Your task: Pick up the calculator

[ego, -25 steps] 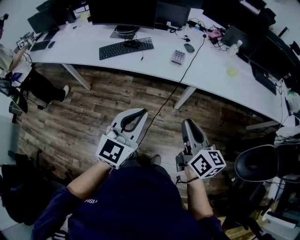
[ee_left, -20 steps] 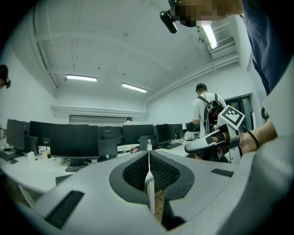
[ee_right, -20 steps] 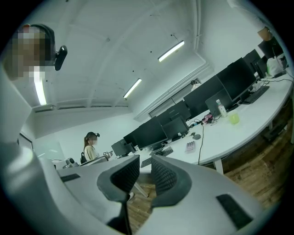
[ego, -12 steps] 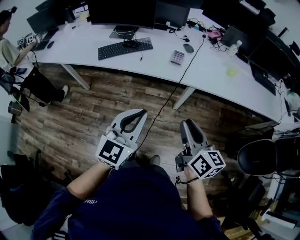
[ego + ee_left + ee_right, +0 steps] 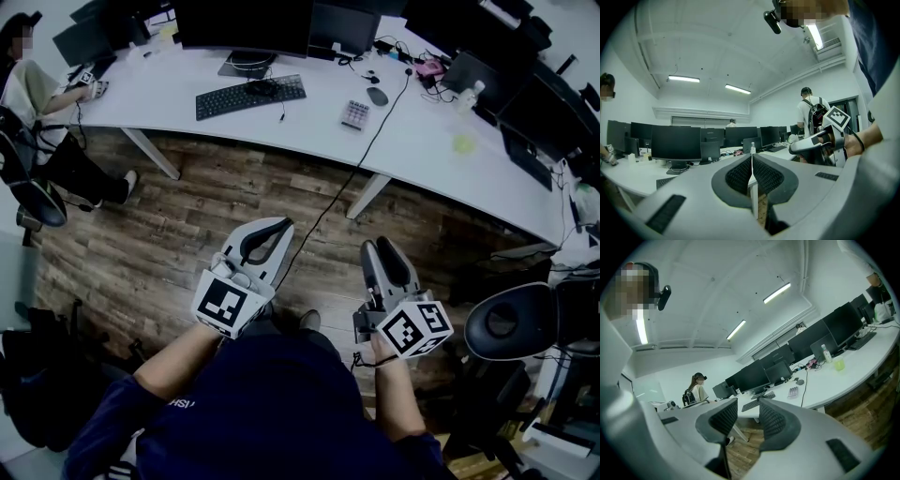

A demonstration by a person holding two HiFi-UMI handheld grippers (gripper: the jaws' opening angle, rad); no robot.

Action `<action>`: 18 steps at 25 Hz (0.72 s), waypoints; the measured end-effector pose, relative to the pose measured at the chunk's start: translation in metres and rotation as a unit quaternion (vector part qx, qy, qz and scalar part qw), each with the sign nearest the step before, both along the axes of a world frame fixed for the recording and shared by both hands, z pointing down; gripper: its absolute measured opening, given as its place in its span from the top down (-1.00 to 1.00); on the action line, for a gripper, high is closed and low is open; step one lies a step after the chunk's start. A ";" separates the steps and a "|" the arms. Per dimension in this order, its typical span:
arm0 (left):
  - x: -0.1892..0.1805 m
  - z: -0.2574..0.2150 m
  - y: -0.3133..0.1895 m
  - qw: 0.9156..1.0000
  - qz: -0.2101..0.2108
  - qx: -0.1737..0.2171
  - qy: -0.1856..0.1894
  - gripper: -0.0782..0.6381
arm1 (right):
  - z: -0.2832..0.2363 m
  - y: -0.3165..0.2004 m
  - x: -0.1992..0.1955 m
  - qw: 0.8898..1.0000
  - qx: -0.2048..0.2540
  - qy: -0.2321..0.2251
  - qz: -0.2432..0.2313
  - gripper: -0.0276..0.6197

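The calculator point(image 5: 355, 114) lies flat on the white tabletop point(image 5: 441, 141), near its front edge. Its long axis runs from that edge toward the monitors. It sits between the keyboard point(image 5: 251, 96) and a black cable point(image 5: 382, 127), with the mouse point(image 5: 378, 96) just behind. We hold both tools well short of it, over the wooden floor point(image 5: 187, 234). The left tool point(image 5: 287, 225) is closed and empty. The right tool point(image 5: 380, 246) stands slightly apart, having just been opening, and is empty.

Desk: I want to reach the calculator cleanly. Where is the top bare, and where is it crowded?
Bare: the strip between keyboard and calculator, and the desk left of the keyboard. Crowded: right of the calculator, with the cable and mouse, and along the monitors.
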State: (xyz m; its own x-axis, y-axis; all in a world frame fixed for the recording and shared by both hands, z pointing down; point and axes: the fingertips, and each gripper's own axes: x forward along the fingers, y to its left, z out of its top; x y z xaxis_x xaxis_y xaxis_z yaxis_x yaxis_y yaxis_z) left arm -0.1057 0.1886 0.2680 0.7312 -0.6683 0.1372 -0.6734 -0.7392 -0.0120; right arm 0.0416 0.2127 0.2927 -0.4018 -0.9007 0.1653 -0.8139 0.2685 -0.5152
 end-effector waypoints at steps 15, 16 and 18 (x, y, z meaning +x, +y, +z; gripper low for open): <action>-0.009 -0.004 -0.012 1.000 -0.013 0.007 -0.011 0.69 | -0.008 -0.005 0.010 1.000 0.013 0.014 0.009 0.27; -0.009 -0.005 -0.013 1.000 -0.014 0.009 -0.010 0.69 | -0.008 -0.005 0.011 1.000 0.013 0.014 0.010 0.27; -0.011 -0.006 -0.015 1.000 -0.017 0.010 -0.010 0.69 | -0.009 -0.005 0.013 1.000 0.014 0.014 0.012 0.26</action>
State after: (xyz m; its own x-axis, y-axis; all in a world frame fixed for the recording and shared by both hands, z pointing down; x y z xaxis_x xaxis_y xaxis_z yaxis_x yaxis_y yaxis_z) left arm -0.1165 0.1737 0.2623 0.7052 -0.6955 0.1376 -0.6977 -0.7153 -0.0401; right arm 0.0541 0.2079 0.2838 -0.3762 -0.9142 0.1505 -0.8344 0.2637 -0.4840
